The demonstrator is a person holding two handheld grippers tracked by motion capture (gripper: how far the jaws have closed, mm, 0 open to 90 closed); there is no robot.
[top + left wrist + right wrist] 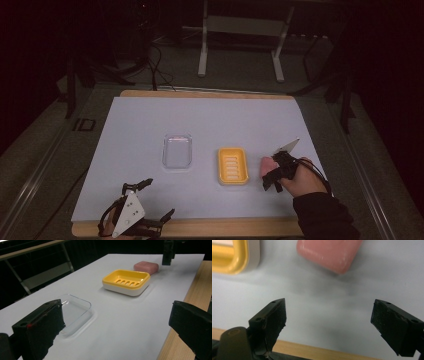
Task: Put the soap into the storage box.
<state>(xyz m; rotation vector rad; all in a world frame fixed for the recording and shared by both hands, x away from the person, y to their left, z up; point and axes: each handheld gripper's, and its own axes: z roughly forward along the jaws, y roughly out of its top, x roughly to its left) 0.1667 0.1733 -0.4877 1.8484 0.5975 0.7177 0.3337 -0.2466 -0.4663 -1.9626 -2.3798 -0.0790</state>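
One pink soap bar [146,267] — one yellow soap dish [126,282] — one clear tray [75,312].

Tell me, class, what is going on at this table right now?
A person works at a white-covered table with a hand-held gripper in each hand. The right hand-held gripper hangs open with nothing between its jaws, close to a pink soap bar lying flat on the table beside a yellow soap dish. The dish holds nothing. The left hand-held gripper is open too, at the table's near edge, by a clear tray.
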